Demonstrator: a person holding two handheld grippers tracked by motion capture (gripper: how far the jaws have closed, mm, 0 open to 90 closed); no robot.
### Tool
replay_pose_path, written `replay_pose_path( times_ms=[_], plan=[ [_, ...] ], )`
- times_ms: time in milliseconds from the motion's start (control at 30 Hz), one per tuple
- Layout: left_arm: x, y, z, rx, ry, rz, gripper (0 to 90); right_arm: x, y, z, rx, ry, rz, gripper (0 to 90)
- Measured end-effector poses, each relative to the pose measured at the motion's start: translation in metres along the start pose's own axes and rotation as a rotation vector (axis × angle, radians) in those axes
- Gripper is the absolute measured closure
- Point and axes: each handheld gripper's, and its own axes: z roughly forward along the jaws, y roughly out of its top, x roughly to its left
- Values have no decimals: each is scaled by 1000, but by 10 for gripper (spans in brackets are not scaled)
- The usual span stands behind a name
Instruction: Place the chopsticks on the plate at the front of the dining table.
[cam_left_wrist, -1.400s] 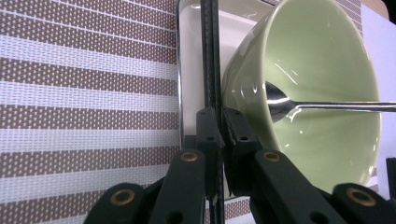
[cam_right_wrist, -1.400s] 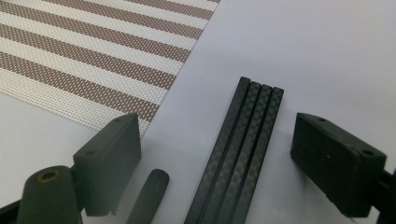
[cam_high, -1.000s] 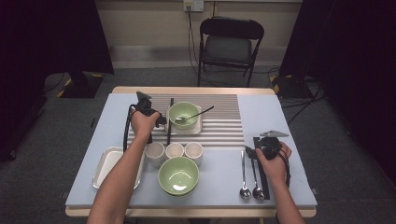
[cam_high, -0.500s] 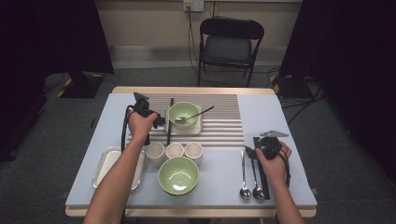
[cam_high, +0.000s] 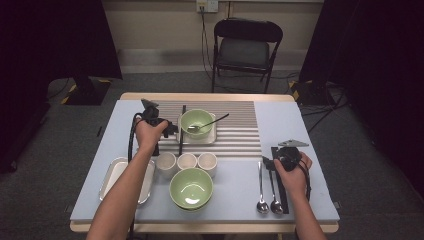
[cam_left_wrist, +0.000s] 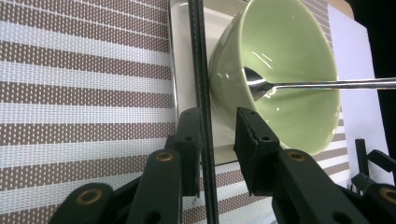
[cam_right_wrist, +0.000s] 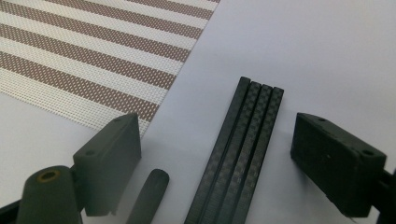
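Nearest us, our right gripper (cam_high: 278, 162) hovers wide over the spare chopsticks (cam_right_wrist: 240, 154), while farther off our left gripper (cam_left_wrist: 217, 140), jaws just opening, frees the chopstick (cam_left_wrist: 201, 102) beside the green bowl (cam_left_wrist: 285, 70), apparently placed.

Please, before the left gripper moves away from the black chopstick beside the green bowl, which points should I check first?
1. The left gripper has just been opening its jaws, and the right-hand jaw is clear of the chopstick: ok.
2. Chopstick free of the other jaw: cannot tell, it lies close against it.
3. Chopstick straight along the edge of the white plate: ok.
4. Spoon resting in the green bowl, away from the jaws: ok.
5. Right gripper open around the bundle of chopsticks, pads apart from it: ok.
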Motion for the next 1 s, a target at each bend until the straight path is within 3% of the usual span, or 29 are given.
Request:
replay_pose_path(
  times_ms=[367,833,900,1000],
  plan=[
    [-4,-4,-12,23,-29,33,659,0,0,0,1,-1,2,150],
    [-5,-9,-14,2,-55,33,583,0,0,0,0,-1,1,150],
    [-4,-9,-15,4,-63,53,564,0,0,0,0,-1,1,150],
    [-5,-10,-15,-4,-65,52,533,0,0,0,0,-1,0,151]
  ],
)
